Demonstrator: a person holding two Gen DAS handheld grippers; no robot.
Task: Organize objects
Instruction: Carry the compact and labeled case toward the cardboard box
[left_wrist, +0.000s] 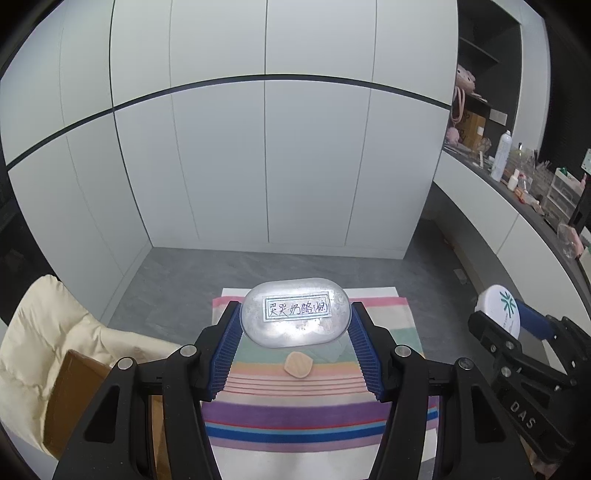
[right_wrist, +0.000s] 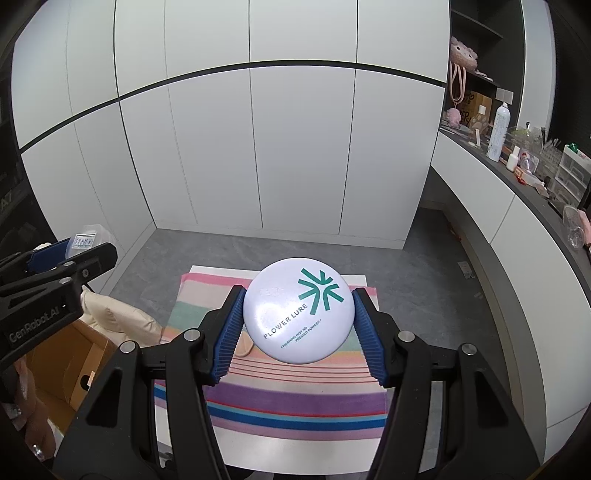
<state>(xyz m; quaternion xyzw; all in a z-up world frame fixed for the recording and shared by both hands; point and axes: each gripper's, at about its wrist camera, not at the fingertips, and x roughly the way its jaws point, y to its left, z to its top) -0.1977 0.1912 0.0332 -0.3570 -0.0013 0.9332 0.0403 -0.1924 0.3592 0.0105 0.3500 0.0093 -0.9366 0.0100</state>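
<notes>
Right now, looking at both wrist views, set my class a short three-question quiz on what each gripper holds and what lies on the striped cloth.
1. True or false: the left gripper grips a clear oval case with a handwritten label.
2. What does the right gripper hold? A) a spray bottle B) a round white compact C) a cardboard box
3. Fill in: the small beige puff lies on the ______ cloth.

Key: 1 true; 2 B; 3 striped.

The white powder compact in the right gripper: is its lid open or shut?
Shut. The white powder compact shows one closed round disc between the right gripper pads, no mirror or powder visible.
</notes>
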